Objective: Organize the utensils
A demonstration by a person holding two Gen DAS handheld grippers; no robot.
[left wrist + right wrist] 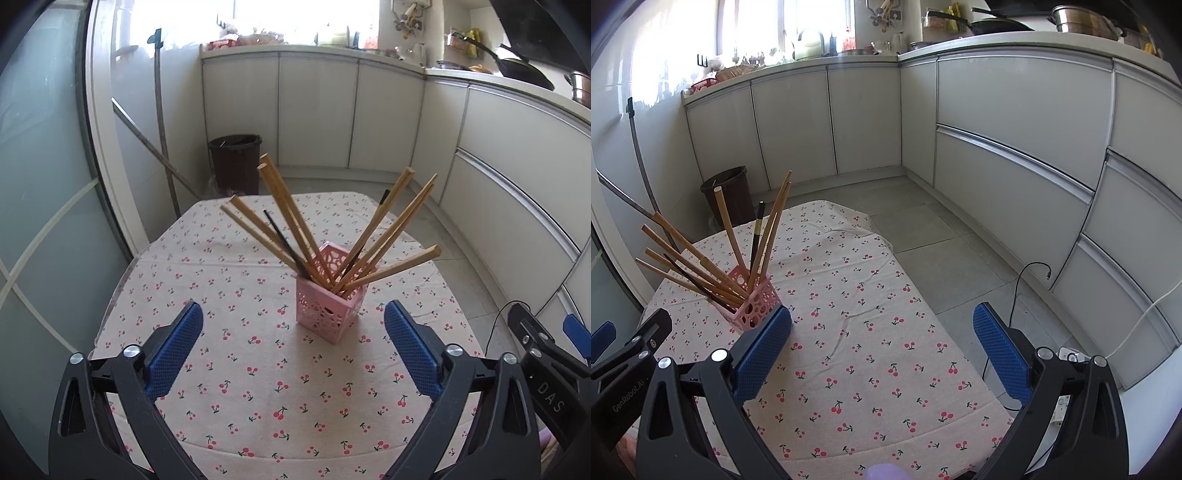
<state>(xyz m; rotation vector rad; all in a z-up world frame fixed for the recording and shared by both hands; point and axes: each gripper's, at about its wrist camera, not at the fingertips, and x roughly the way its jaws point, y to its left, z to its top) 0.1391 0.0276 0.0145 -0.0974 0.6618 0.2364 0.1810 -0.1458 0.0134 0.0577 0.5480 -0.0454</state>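
Note:
A pink perforated holder (327, 301) stands upright on the cherry-print tablecloth (258, 369). Several wooden chopsticks (284, 210) and a couple of thin black ones (282, 240) fan out of it. My left gripper (293, 325) is open and empty, just in front of the holder, its jaws spread to either side. In the right wrist view the holder (755, 302) sits at the left with the chopsticks (692, 251) leaning out. My right gripper (882, 328) is open and empty over the cloth (886, 350), to the right of the holder.
A dark waste bin (236, 162) stands on the floor beyond the table, with mop handles (162, 122) leaning beside it. White cabinets (1015, 147) line the back and right. A black cable (1019, 291) and a white power strip (1067, 362) lie on the floor right of the table.

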